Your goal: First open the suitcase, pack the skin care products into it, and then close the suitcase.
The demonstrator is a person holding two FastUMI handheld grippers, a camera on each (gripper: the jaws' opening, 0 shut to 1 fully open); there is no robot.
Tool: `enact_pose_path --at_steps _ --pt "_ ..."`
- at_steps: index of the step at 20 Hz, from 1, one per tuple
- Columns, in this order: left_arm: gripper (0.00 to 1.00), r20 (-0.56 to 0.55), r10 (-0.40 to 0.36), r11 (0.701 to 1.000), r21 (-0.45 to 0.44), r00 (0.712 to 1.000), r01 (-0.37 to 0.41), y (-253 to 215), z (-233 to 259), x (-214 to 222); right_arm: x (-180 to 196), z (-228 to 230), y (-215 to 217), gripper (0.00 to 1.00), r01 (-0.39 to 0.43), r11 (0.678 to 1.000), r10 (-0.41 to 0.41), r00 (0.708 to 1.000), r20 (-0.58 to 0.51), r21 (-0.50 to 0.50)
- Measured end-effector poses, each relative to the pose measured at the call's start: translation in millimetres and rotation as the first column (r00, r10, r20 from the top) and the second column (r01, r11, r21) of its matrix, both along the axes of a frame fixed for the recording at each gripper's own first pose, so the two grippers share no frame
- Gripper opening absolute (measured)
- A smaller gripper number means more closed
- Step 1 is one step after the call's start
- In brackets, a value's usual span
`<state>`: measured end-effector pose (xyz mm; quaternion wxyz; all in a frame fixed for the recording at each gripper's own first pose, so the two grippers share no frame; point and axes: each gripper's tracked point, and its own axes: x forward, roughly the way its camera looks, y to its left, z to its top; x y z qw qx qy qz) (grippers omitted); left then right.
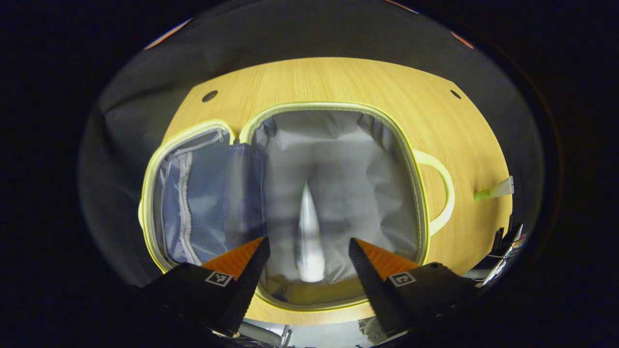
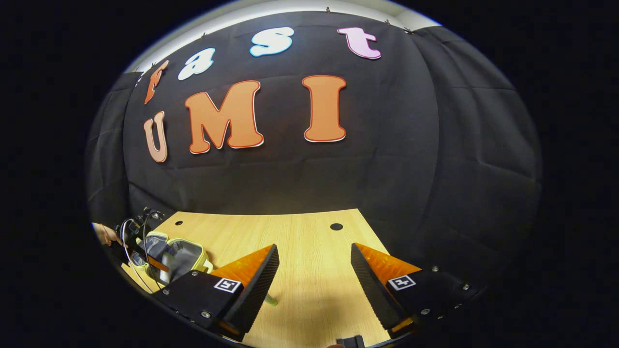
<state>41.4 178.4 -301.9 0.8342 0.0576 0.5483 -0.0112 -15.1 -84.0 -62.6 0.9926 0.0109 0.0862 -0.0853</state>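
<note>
Left gripper view, looking straight down: the left gripper [image 1: 307, 256] hangs above the open case with its jaws released, a clear gap between the fingers and nothing pressed on either. Right in that gap sits a white tapered tube [image 1: 309, 241] of skin care product, blurred, apparently dropping or just landed on the grey lining, its broad end nearest the camera. It touches neither finger as far as the picture tells.

Around it, the small yellow-trimmed suitcase [image 1: 420, 193] lies fully open on the light wooden table [image 1: 338, 82], main compartment in the middle, blue mesh-lined lid [image 1: 193, 203] folded flat to one side, looped handle on the other. Farther out on the bare wood, beyond the handle, a green-capped clear tube [image 1: 493, 192] waits near the table's edge, well apart from the case.

Right gripper view: the right gripper [image 2: 314, 275] hovers low over the table, jaws spread and empty, and a small green tip pokes out just beside one finger, probably that same tube.

So the packing looks partly done. My read for doing this well: lift the left gripper clear before swinging away, so a finger doesn't snag the soft lining. Take the remaining tube across its middle, squeezing lightly because it will flex, then release it low inside the main compartment, away from the zip line, so the lid can close cleanly.
</note>
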Motion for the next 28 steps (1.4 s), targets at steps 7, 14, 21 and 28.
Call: enact_pose_path --at_steps 7,14,21,28 --pt "0.97 0.209 -0.007 1.000 -0.003 0.978 0.008 -14.2 58.6 -10.7 22.3 -14.8 29.9 0.95 -0.082 0.997 0.082 0.996 -0.020 -0.007" --pt "0.97 0.365 0.098 0.990 -0.127 0.926 -0.055 -29.6 102.6 -56.6 57.3 -90.8 86.4 0.95 -0.268 0.957 0.248 0.955 -0.164 -0.112" --pt "0.98 0.399 0.227 0.968 -0.192 0.888 -0.162 -5.0 117.6 -97.5 69.1 -221.3 100.6 0.94 -0.341 0.940 0.294 0.837 -0.462 -0.019" --pt "0.99 0.391 0.297 0.953 -0.184 0.871 -0.242 21.4 114.7 -110.9 67.8 -281.9 98.4 0.48 -0.379 0.925 0.297 0.747 -0.595 -0.014"
